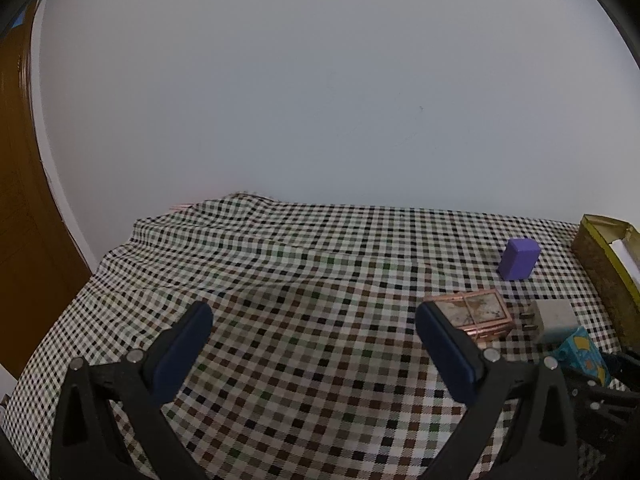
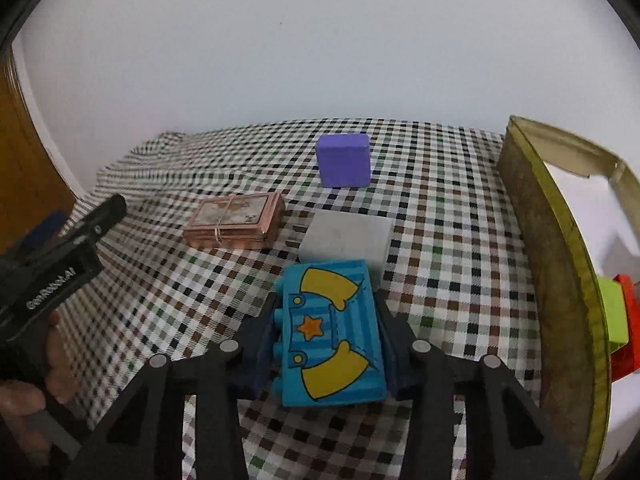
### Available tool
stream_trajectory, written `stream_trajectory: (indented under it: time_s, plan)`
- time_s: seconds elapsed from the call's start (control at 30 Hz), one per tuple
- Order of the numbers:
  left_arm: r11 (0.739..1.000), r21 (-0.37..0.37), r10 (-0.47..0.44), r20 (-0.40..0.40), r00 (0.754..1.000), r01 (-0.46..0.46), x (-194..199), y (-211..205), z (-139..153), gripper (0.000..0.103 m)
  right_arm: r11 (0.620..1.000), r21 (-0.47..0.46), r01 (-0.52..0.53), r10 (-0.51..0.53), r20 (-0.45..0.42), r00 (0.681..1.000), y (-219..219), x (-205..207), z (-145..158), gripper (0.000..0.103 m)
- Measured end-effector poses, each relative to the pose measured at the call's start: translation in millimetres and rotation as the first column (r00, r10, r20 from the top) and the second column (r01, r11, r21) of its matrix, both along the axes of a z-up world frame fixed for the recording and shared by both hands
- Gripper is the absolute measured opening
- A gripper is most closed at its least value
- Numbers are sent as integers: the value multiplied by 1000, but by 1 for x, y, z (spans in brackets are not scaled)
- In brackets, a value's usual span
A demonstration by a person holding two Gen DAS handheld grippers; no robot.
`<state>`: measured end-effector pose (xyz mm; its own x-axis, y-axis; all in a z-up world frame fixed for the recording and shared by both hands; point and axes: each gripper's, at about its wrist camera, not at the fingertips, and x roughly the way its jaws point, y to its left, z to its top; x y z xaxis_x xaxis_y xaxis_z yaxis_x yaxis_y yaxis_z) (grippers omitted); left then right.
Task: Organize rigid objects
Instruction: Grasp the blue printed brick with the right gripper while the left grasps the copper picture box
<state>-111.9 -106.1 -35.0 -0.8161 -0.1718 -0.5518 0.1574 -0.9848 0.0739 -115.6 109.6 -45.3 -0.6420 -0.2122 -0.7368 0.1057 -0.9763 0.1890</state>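
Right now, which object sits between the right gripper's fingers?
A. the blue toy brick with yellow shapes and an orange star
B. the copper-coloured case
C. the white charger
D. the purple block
A: the right gripper has its fingers against both sides of the blue toy brick; the other three lie apart on the checked cloth.

Near, centre: blue printed toy brick (image 2: 334,332) between the right gripper (image 2: 328,344) fingers, on the checkered-cloth desk (image 2: 440,280).
Behind it: white charger block (image 2: 348,236), touching or nearly so.
Left: copper-framed flat box (image 2: 236,220).
Far: purple block (image 2: 344,160).
Right: open-topped yellow-rimmed box (image 2: 552,264).
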Motion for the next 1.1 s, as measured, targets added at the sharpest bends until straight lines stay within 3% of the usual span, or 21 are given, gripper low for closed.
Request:
stream_trajectory:
  time_s: [0.13, 0.3, 0.47, 0.6, 0.83, 1.0, 1.1]
  plan:
    - [1000, 26, -10, 6, 1000, 10, -2, -3, -3, 103, 998, -67, -12, 8, -57, 998, 8, 10, 8, 45]
    - [995, 58, -77, 25, 997, 75, -5, 0, -6, 103, 1000, -9, 15, -17, -233, 972, 10, 32, 35, 45]
    - [981, 154, -127, 46, 991, 119, -16, 9, -10, 103, 995, 47, 90, -68, -343, 937, 18, 39, 49, 45]
    - [979, 167, -137, 88, 987, 121, -31, 31, -14, 103, 991, 46, 128, -103, -352, 930, 24, 39, 53, 45]
    - [989, 112, -120, 174, 977, 101, -60, 64, -23, 102, 986, 32, 164, -142, -353, 925, 34, 38, 55, 45]
    - [980, 179, -127, 263, 956, 81, -79, 69, -36, 95, 985, 28, 170, -150, -346, 926, 32, 37, 53, 45]
    - [981, 177, -135, 292, 947, 85, -81, 72, -41, 93, 986, 32, 166, -145, -340, 929, 29, 38, 53, 45]
